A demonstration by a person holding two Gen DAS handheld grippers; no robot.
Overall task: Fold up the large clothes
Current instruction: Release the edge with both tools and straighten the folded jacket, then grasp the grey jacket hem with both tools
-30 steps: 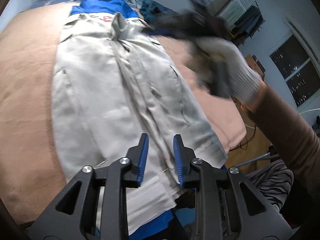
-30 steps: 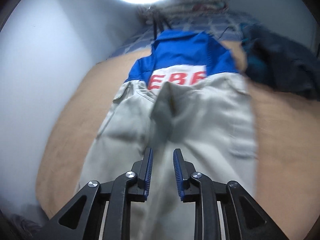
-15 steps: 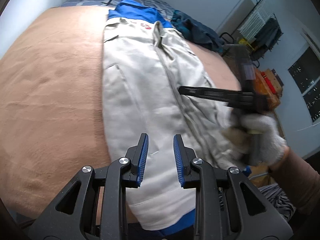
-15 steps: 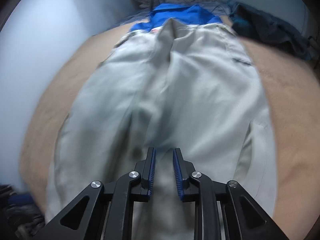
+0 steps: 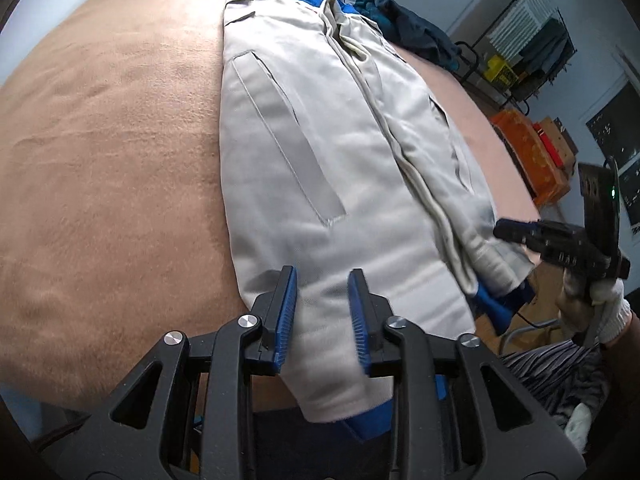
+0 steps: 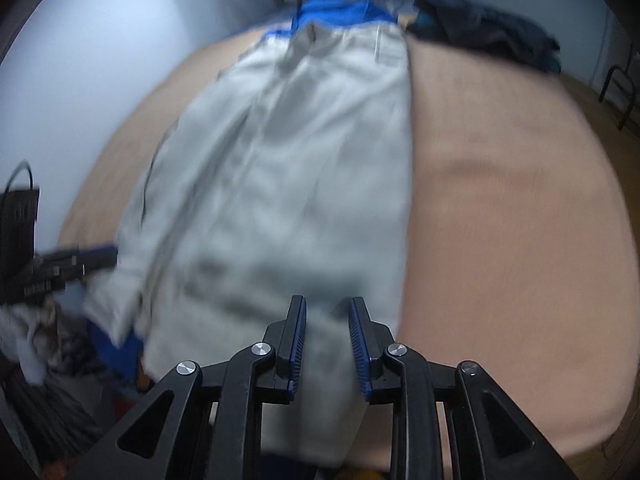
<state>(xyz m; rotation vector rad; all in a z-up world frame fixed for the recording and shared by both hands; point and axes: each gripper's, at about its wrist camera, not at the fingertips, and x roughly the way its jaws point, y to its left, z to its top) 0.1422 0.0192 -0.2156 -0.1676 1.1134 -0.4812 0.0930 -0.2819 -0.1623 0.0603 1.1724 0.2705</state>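
A long beige and blue work jacket [image 5: 320, 152] lies lengthwise on the tan bed cover [image 5: 112, 140], sides folded in to the middle. My left gripper [image 5: 322, 316] is open just above its near hem. My right gripper [image 6: 326, 340] is open over the hem's other corner; the jacket [image 6: 288, 184] looks blurred there. The right gripper also shows in the left wrist view [image 5: 516, 232] at the jacket's right corner, held by a white-gloved hand. The left gripper shows at the left edge of the right wrist view [image 6: 80, 260].
A heap of dark clothes [image 5: 412, 28] lies at the far end of the bed, also in the right wrist view [image 6: 488, 36]. A clothes rack [image 5: 528, 40] and orange boxes [image 5: 528, 152] stand beyond the bed's right edge. A striped cloth [image 5: 556, 376] lies low at the right.
Both grippers have drawn back toward the jacket's near hem. The right gripper has moved from above the jacket's middle to its near right corner. Both stay open.
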